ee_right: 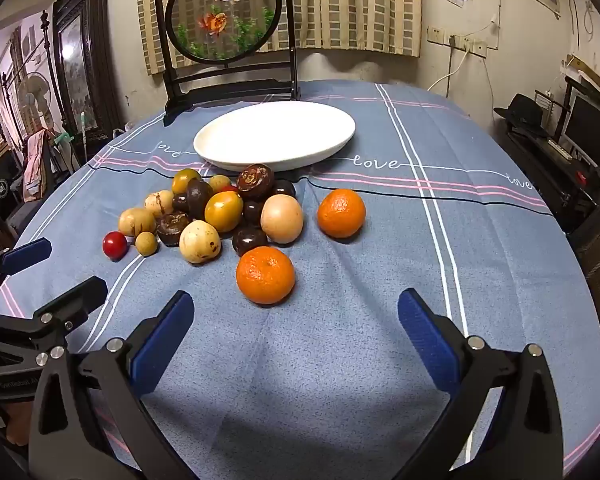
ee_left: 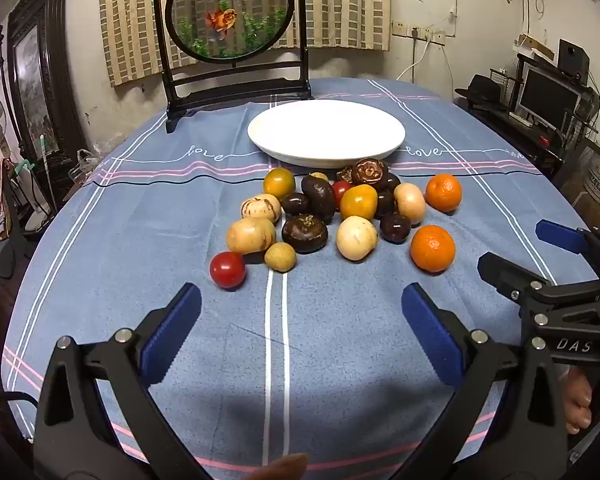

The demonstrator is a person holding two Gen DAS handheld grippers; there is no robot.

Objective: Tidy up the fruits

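Observation:
A heap of small fruits lies on the blue tablecloth in front of an empty white plate point(ee_left: 326, 130) point(ee_right: 274, 134). It holds two oranges point(ee_left: 433, 248) point(ee_right: 265, 275), a red tomato point(ee_left: 227, 269) point(ee_right: 115, 245), yellow tomatoes point(ee_left: 358, 202), pale round fruits point(ee_left: 356, 238) and dark brown ones point(ee_left: 304, 233). My left gripper point(ee_left: 300, 320) hangs open over bare cloth, short of the heap. My right gripper point(ee_right: 296, 324) is open too, just short of the nearer orange. Each gripper also shows at the edge of the other's view, the right gripper point(ee_left: 540, 256) and the left gripper point(ee_right: 52, 268), with nothing between its fingers.
A framed round goldfish screen point(ee_left: 230, 12) stands at the table's far edge behind the plate. A desk with a monitor point(ee_left: 548, 94) lies off the right side. Furniture and a fan point(ee_right: 34, 94) crowd the left. A person's hand point(ee_left: 578, 400) shows low on the right.

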